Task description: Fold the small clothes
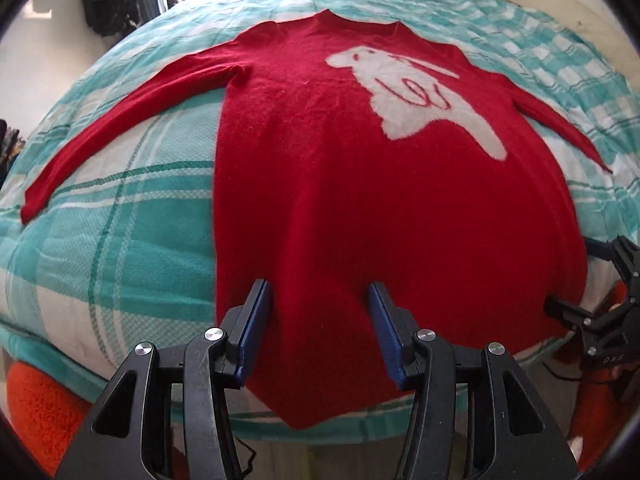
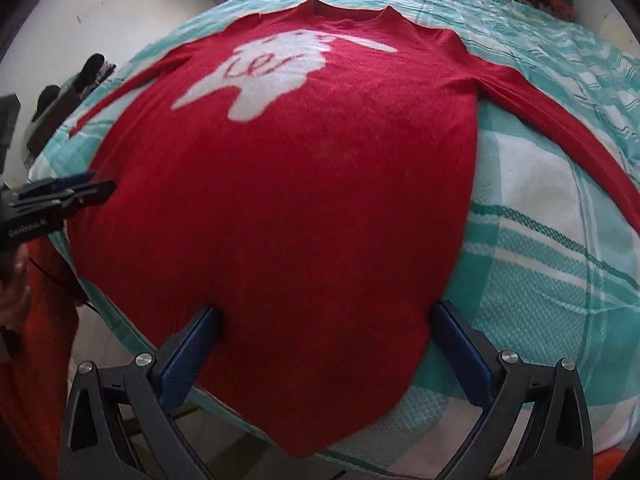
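A red sweater (image 1: 360, 184) with a white animal patch lies flat, face up, on a teal checked bedspread (image 1: 120, 240), sleeves spread to both sides. Its hem hangs over the near edge of the bed. My left gripper (image 1: 320, 292) is open, its blue pads either side of the hem near the sweater's left corner. My right gripper (image 2: 324, 312) is open and straddles the hem of the sweater (image 2: 300, 200) near its right corner. Each gripper shows at the edge of the other's view: the right gripper in the left wrist view (image 1: 592, 300), the left gripper in the right wrist view (image 2: 60, 196).
The bedspread (image 2: 540, 260) covers the whole bed. Orange fabric (image 1: 40, 408) shows below the bed's near edge. Dark clothes (image 1: 108, 0) hang on the far wall, and more dark items (image 2: 68, 92) lie past the bed's left side.
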Motion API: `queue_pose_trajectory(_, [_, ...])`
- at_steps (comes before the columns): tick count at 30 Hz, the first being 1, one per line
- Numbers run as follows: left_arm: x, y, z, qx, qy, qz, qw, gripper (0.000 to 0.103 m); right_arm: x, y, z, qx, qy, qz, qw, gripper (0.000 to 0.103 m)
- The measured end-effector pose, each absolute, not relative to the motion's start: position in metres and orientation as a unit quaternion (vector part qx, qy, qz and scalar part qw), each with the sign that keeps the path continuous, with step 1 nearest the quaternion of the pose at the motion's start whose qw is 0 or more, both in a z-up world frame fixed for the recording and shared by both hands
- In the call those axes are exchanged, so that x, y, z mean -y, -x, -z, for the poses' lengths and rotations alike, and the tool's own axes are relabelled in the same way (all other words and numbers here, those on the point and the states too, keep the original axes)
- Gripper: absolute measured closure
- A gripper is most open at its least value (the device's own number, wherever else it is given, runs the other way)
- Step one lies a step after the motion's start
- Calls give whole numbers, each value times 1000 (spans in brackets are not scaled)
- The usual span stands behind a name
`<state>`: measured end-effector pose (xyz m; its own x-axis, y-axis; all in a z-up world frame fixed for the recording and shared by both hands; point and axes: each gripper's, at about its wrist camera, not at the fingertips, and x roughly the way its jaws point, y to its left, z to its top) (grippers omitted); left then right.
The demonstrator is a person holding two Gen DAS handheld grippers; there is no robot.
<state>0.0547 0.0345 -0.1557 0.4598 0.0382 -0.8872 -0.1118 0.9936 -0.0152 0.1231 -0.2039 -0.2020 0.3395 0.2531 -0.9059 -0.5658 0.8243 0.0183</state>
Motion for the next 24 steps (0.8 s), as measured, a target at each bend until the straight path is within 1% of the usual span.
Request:
queue_pose_trajectory(1, [-37, -49, 155, -525, 34, -42, 849, 49, 205, -111, 204, -497, 171, -254, 812, 0])
queue_pose_trajectory(4, [-52, -37, 154, -535, 67, -46, 841, 49, 201, -100, 213, -504, 219, -238, 801, 0])
queue_pose_trajectory(7, [-78, -43, 133, -503, 109, -56, 856, 49, 201, -107, 210, -501, 204, -239, 807, 0])
queue_pose_trajectory(10, [-128, -82, 103, -455, 123, -106, 876, 42, 207, -113, 212, -502, 188, -243, 808, 0])
queue_pose_trajectory(12, [-173, -115, 90, -423, 145, -143, 883, 32, 204, -115, 215, -502, 198, -239, 807, 0])
queue_pose_trajectory(13, [-197, -133, 88, -416, 158, -164, 880, 31, 201, -114, 213, -501, 205, -237, 807, 0])
queue_pose_trajectory(15, [-241, -162, 100, -423, 167, -218, 864, 30, 198, -111, 214, -498, 215, -232, 807, 0])
queue_pose_trajectory(17, [-282, -181, 136, -481, 148, -293, 813, 30, 199, -112, 215, -497, 215, -232, 808, 0])
queue_pose_trajectory(18, [-304, -178, 161, -522, 145, -335, 771, 35, 199, -113, 214, -497, 213, -233, 808, 0])
queue_pose_trajectory(19, [-324, -166, 180, -540, 161, -363, 742, 33, 199, -115, 214, -497, 212, -233, 808, 0])
queue_pose_trajectory(20, [-340, -144, 183, -511, 205, -367, 750, 24, 199, -116, 214, -497, 212, -233, 809, 0])
queue_pose_trajectory(21, [-351, -124, 180, -485, 232, -384, 750, 22, 199, -116, 214, -497, 213, -233, 809, 0])
queue_pose_trajectory(22, [-357, -106, 176, -479, 236, -407, 741, 23, 200, -109, 214, -495, 215, -232, 809, 0])
queue_pose_trajectory(24, [-362, -89, 171, -485, 220, -422, 734, 23, 199, -105, 215, -491, 221, -232, 810, 0])
